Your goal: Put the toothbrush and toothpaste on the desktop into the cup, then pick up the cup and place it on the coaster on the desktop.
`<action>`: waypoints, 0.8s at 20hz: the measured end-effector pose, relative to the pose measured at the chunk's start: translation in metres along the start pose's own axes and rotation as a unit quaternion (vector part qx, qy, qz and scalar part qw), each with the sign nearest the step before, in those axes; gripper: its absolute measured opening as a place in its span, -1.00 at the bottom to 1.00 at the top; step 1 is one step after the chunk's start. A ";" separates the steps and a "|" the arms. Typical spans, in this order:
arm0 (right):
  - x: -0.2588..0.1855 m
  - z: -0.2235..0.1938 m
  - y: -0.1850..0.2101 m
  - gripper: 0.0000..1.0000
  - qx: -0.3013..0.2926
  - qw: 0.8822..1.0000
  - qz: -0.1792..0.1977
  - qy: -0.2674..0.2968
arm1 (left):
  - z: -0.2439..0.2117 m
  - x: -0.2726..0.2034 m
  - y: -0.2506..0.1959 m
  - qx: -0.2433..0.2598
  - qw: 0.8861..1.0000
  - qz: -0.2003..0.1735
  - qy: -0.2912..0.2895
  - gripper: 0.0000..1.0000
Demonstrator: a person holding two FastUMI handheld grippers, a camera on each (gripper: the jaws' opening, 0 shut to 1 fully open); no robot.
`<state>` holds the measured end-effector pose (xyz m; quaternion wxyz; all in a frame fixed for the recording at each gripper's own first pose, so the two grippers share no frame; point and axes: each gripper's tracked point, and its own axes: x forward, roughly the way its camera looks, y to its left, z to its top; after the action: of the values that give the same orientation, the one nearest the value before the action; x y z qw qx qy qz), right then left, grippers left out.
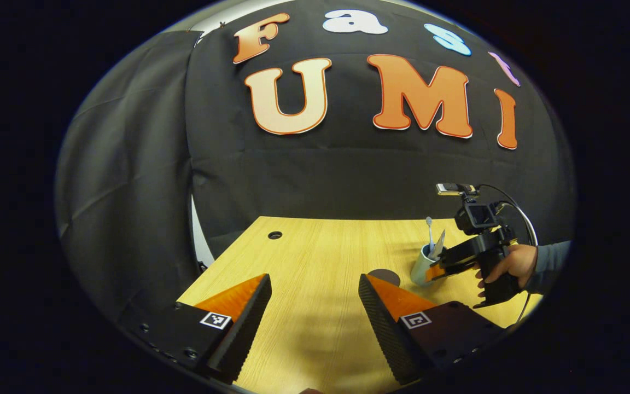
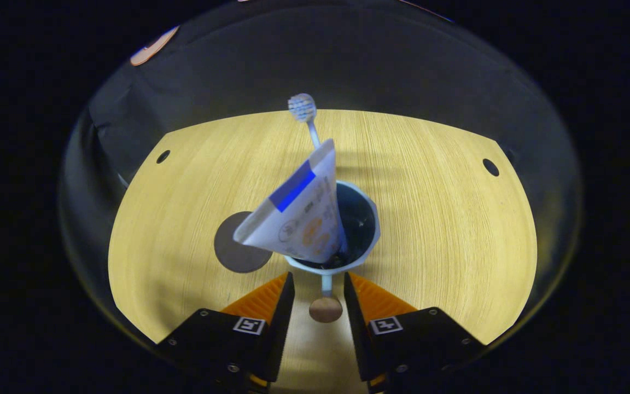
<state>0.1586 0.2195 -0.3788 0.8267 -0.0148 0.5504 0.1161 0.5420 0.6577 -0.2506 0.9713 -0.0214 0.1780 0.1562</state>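
Nearest in the left gripper view, the left gripper (image 1: 313, 303) hangs over the bare wooden desktop (image 1: 315, 257) with its two ribbed, wedge-shaped fingers spread wide and nothing between them. Each finger block carries a small square black-and-white marker tag; its pattern is no readable writing.

In the right gripper view, the right gripper (image 2: 319, 301) has its ridged fingers parted by a narrow gap. Between them sits the cup's handle (image 2: 325, 308), a short stem ending in a round brownish disc; the pads look just clear of it, though the angle makes contact hard to judge.

Just beyond stands the cup (image 2: 368, 232), pale blue, smooth and glossy, with a dark inside. It rests on the light, fine-grained wood. Inside it the toothpaste (image 2: 298, 216) stands tilted to the left: a white tube, flat and flared at the crimped top end, with a blue band and small orange and grey print too blurred to read. Behind it the toothbrush (image 2: 305, 112) rises from the cup, a thin pale stem with a rounded bristle head.

Left of the cup and just beside it, the coaster (image 2: 237, 243) lies flat, a dark matte round disc.

Farther off, two round holes pierce the desktop near its far corners. In the left gripper view a hand (image 1: 512, 265) in a grey sleeve holds the right gripper at the cup.
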 end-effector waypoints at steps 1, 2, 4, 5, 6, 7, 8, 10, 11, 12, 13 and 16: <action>0.000 -0.002 0.000 -0.19 0.010 1.000 -0.001 0.005 | 0.001 0.003 -0.003 0.002 1.000 -0.006 0.000 0.93; 0.002 0.000 0.001 -0.41 0.012 1.000 -0.002 -0.002 | 0.001 0.005 -0.008 0.004 1.000 -0.012 -0.001 0.94; 0.000 0.000 0.002 -0.51 0.004 1.000 -0.003 -0.005 | 0.002 0.007 -0.013 0.008 1.000 -0.024 0.000 0.93; 0.002 0.000 0.002 -0.55 0.006 1.000 -0.002 -0.005 | 0.002 0.009 -0.015 0.010 1.000 -0.029 0.000 0.93; 0.001 0.000 0.003 -0.58 0.008 1.000 0.001 -0.005 | 0.003 0.010 -0.017 0.011 0.999 -0.034 0.001 0.93; 0.000 0.000 0.003 -0.61 0.015 1.000 0.002 -0.006 | 0.004 0.012 -0.018 0.012 0.999 -0.037 0.001 0.93; -0.001 0.003 0.004 -0.62 0.017 1.000 0.002 -0.010 | 0.003 0.012 -0.020 0.012 0.999 -0.041 0.001 0.93; -0.003 0.013 0.005 -0.66 0.018 0.999 0.008 -0.026 | 0.004 0.014 -0.020 0.013 0.999 -0.044 0.001 0.93; -0.006 0.016 0.006 -0.67 0.014 0.999 0.012 -0.027 | 0.006 0.014 -0.020 0.013 0.999 -0.045 0.001 0.93; -0.007 0.019 0.008 -0.67 0.009 0.999 0.019 -0.030 | 0.006 0.015 -0.019 0.013 0.999 -0.045 0.002 0.93; -0.010 0.021 0.010 -0.67 0.005 0.999 0.024 -0.035 | 0.007 0.015 -0.018 0.013 0.999 -0.046 0.001 0.93; -0.014 0.028 0.014 -0.67 -0.013 0.998 0.034 -0.044 | 0.007 0.014 -0.019 0.017 0.999 -0.050 0.001 0.92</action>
<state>0.1758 0.2349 -0.3536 0.8451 -0.0018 0.5125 0.1520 0.5629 0.6449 -0.2491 0.9779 -0.0135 0.1806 0.1047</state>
